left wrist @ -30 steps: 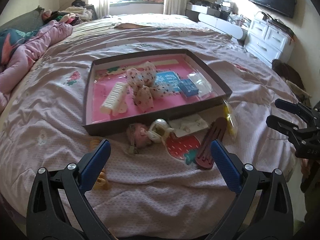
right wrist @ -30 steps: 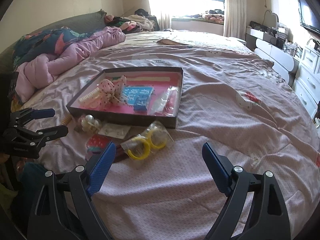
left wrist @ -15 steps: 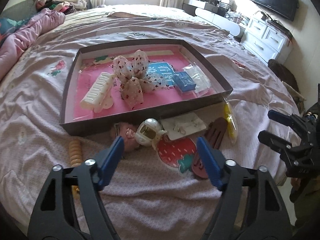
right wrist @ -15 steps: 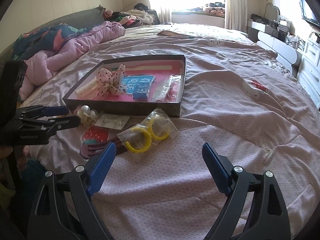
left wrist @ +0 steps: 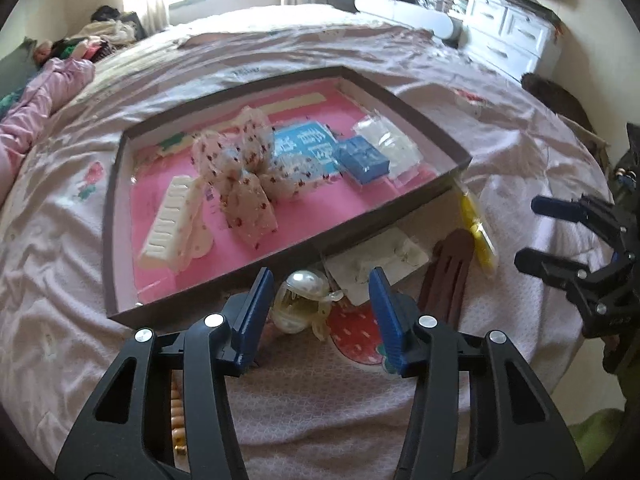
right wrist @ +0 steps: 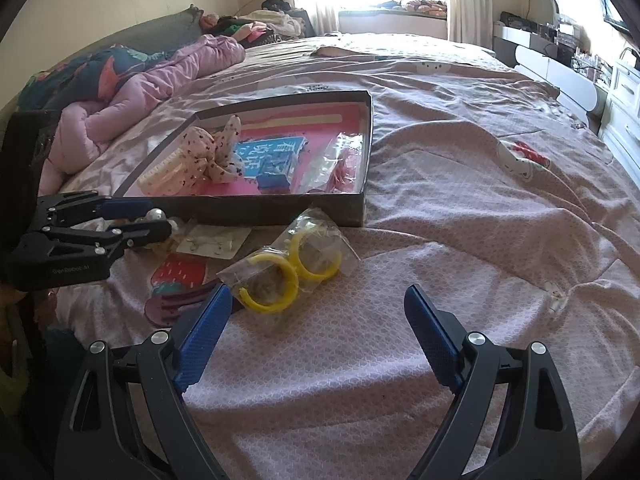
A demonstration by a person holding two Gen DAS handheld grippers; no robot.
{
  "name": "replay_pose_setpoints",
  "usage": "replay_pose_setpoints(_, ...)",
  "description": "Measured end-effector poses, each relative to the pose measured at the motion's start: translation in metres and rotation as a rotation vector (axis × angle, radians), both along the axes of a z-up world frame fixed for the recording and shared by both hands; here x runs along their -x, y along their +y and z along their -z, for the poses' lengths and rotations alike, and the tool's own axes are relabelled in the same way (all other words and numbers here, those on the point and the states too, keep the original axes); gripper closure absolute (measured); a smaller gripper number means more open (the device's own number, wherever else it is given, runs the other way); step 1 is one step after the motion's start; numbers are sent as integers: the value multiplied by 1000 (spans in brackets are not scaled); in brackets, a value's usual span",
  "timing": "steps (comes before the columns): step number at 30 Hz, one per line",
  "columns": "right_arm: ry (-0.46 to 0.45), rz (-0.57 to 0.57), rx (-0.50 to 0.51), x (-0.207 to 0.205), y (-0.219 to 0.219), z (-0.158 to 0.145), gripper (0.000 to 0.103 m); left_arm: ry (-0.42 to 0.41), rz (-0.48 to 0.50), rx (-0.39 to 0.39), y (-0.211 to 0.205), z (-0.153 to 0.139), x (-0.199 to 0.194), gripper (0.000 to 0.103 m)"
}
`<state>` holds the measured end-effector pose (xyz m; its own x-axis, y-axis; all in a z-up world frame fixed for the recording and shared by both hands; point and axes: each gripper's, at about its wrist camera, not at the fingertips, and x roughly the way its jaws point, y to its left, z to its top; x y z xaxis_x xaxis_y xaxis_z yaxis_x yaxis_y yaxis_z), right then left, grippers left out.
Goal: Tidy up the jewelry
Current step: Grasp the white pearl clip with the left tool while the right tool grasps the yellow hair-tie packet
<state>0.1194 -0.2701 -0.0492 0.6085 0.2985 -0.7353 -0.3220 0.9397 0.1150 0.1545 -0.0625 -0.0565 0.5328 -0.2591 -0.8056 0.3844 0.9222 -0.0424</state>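
1. My left gripper point(left wrist: 322, 316): black plastic clamp arms with triangular cut-outs, silver round screws, ribbed blue pads point(left wrist: 256, 312).
2. My right gripper point(right wrist: 318, 332): same black frame, silver screws, textured blue pads point(right wrist: 202, 340).
3. Small pale lettering marks my left gripper's black side.

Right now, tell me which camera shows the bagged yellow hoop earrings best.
The right wrist view: the bagged yellow hoop earrings lie flat, both hoops visible. The left wrist view shows only a thin yellow edge beside the tray's corner.
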Motion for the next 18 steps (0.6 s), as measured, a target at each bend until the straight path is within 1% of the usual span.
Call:
replay_pose_setpoints(2, 4, -2, 3, -3, 2, 2, 18, 15, 5, -3, 1, 4, -2, 62)
replay_pose_setpoints(11, 29, -34, 20, -19, 22, 15, 18, 39, 24, -16, -1, 14, -9, 63)
replay_pose_setpoints(14, 40, -29, 28, -25, 26, 20, 18, 44, 29, -16, -4, 16, -11, 71)
replay_pose_setpoints(18, 53, -14, 6, -35, 23, 24, 18, 36, 25, -20, -5, 17, -10, 72)
